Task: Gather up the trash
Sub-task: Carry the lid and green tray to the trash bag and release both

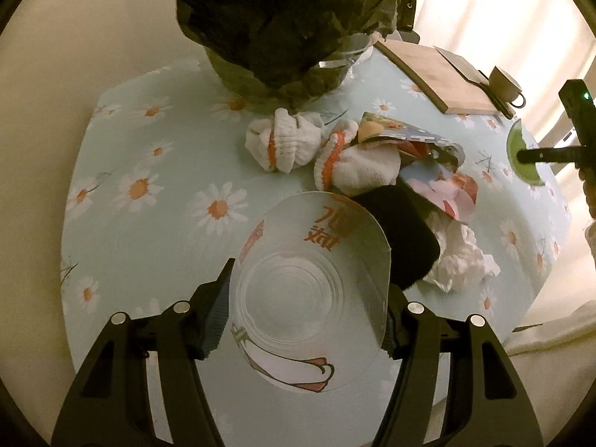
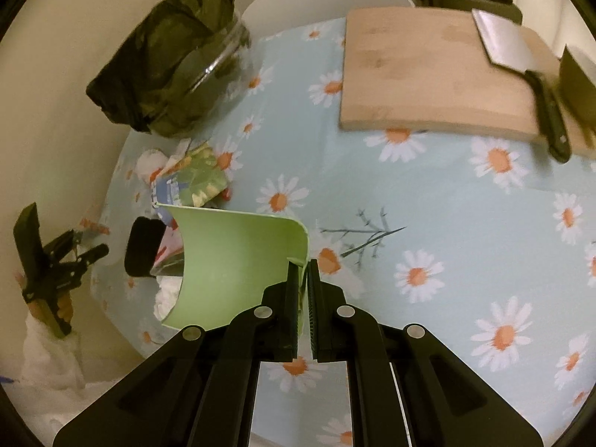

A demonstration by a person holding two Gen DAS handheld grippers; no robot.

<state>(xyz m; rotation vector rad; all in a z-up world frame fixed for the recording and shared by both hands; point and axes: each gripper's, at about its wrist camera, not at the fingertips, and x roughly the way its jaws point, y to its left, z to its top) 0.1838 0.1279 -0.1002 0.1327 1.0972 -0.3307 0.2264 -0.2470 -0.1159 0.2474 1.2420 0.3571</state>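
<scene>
Cup (image 1: 309, 290), clear thin plastic that looks light, springy and easily crushed, sits squeezed across its walls between the left gripper (image 1: 303, 316) above the table (image 1: 149, 223), while the right gripper (image 2: 303, 305), angled steeply down, pinches a green cup (image 2: 238, 268) by its rim.

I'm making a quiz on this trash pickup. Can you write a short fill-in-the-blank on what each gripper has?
1. The left gripper is shut on a clear plastic ____.
2. The right gripper pinches the rim of a ____ cup.
3. The bin is lined with a ____ bag.
4. A cleaver lies on the wooden ____.

Missing words: cup; green; black; board
</scene>
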